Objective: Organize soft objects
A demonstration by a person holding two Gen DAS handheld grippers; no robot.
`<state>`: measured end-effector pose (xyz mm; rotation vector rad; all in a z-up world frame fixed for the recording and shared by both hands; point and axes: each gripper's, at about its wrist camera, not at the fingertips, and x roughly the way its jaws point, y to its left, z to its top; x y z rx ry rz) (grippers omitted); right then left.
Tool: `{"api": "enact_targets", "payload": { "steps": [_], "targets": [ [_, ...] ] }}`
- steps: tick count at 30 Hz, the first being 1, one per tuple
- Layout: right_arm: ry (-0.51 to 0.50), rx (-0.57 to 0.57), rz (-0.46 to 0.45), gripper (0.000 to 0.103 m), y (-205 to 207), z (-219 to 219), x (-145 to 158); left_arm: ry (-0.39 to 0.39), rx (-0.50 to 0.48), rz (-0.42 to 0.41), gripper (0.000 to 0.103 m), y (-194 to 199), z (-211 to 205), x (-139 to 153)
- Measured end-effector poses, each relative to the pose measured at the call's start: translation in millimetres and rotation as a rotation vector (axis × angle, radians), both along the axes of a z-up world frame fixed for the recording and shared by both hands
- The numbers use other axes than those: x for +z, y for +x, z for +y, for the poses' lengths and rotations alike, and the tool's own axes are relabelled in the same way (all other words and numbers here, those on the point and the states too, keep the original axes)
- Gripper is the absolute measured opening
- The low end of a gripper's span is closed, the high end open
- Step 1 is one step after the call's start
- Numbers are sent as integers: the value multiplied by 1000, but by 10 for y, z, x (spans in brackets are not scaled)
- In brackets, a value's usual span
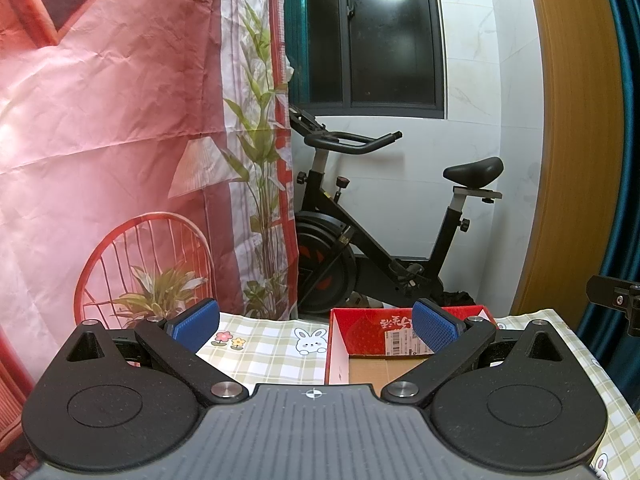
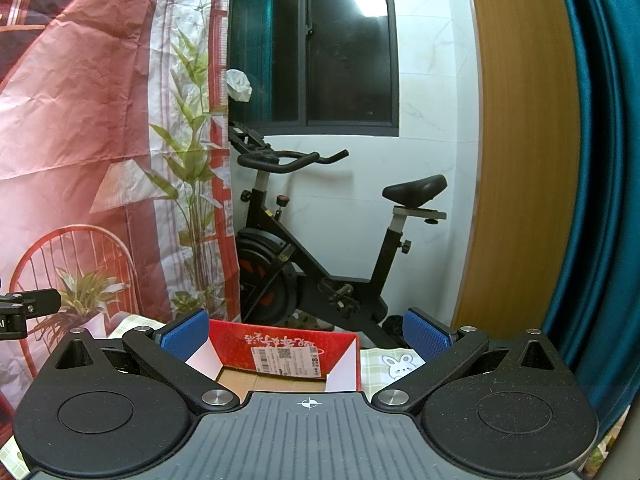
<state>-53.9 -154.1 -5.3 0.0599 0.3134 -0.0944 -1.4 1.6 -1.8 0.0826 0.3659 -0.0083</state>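
In the left wrist view, a printed backdrop (image 1: 120, 120) of red furniture and green plants is hanging across the nine-to-eleven o'clock sector. The left gripper (image 1: 316, 326) is occupying the six o'clock portion of the view, with its jaws standing wide apart and nothing between the blue pads (image 1: 196, 324). Beneath it a checked tablecloth (image 1: 264, 348) with flower and rabbit prints is covering the table. A red cardboard box (image 1: 360, 328) is sitting open on the cloth at about five o'clock from the view's centre, partly behind the right-hand pad; its brown floor is showing and no soft object can be seen inside it. An exercise bike (image 1: 360, 240) is standing at centre against the white wall, under a dark window (image 1: 372, 32). A wooden panel (image 1: 576, 140) and a blue curtain (image 1: 628, 120) are filling the three o'clock edge. In the right wrist view, the right gripper (image 2: 308, 334) is likewise holding its jaws wide apart and empty, and the box (image 2: 280, 344) is lying directly between its pads at six o'clock, with a white shipping label (image 2: 286, 360) on its far inner wall. No soft objects are showing in either view.
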Motion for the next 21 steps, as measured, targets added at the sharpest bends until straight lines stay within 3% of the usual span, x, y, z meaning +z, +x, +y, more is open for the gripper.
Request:
{"api": "enact_targets", "payload": {
  "steps": [21],
  "targets": [
    [1,1,0,103,4,2,-7,-4,-2,-2,103,-9,-18,-22]
  ]
}}
